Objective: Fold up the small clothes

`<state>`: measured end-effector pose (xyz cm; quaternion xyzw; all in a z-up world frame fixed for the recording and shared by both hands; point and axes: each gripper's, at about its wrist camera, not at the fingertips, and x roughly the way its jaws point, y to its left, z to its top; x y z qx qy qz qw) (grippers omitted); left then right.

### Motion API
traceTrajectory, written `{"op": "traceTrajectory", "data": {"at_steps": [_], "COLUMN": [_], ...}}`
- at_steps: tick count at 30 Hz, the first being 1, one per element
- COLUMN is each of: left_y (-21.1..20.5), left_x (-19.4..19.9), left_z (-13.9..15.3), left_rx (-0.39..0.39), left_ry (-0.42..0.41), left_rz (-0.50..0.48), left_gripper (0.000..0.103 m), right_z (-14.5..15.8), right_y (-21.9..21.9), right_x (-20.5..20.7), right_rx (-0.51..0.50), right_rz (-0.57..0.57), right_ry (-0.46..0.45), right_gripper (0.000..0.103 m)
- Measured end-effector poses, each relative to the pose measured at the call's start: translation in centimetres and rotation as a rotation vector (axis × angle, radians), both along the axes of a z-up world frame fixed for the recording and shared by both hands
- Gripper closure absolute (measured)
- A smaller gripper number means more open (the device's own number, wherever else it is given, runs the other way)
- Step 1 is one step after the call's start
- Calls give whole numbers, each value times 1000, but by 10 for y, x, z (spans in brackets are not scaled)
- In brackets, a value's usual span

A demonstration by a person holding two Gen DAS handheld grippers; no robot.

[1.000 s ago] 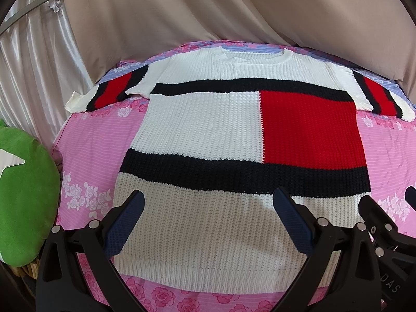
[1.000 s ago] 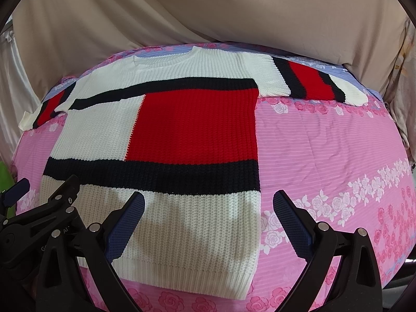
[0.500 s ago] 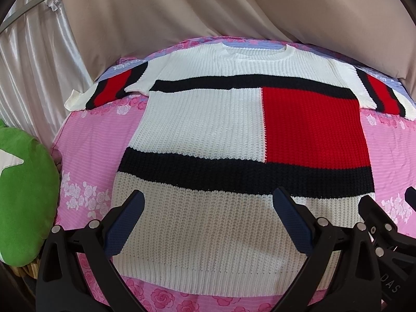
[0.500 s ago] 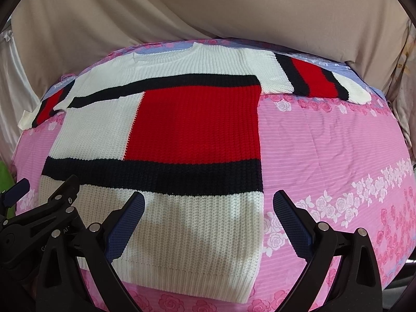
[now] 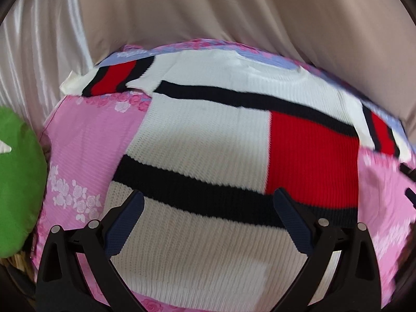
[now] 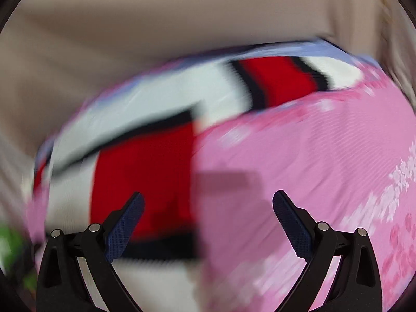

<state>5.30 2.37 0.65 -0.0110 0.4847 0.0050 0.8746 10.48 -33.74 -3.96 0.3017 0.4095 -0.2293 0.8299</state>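
Filling both of your views is the beige drape (image 5: 234,13) at the back, with a white satin curtain (image 5: 39,52) to its left; below it spreads the pink rose-print bedsheet (image 5: 85,140), and on that sheet the knit sweater (image 5: 197,135) lies flat and unfolded, neck toward the drape, hem toward you, cream with navy bands, a red block on its right chest and red-striped short sleeves spread to either side; at the far left edge you have a green cushion (image 5: 18,182) just beside the sheet; your left claw (image 5: 208,223) hangs spread wide over the sweater's cream lower panel, gripping nothing; your right claw (image 6: 208,223) is likewise spread and empty, straddling the sweater's right side edge, though that view is badly blurred.
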Motion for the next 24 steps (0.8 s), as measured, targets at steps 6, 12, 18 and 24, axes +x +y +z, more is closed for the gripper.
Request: {"op": "traceTrajectory", "data": {"at_steps": [6, 12, 18, 24], "left_y": [5, 3, -2, -5], "left_x": [19, 37, 53, 69], "left_z": [-4, -11, -16, -15], "left_rx": [32, 68, 83, 62], "left_ry": [16, 39, 51, 33], "left_rz": [45, 65, 63, 47], "left_gripper": [5, 5, 5, 5], "right_z": [-15, -63, -82, -12], "right_y": [-163, -252, -260, -208], "right_x": [17, 38, 52, 98], "right_rx": [13, 197, 201, 137], "right_rz": [-220, -362, -391, -187], "right_ry": [6, -26, -52, -250], "right_gripper": [10, 22, 60, 89]}}
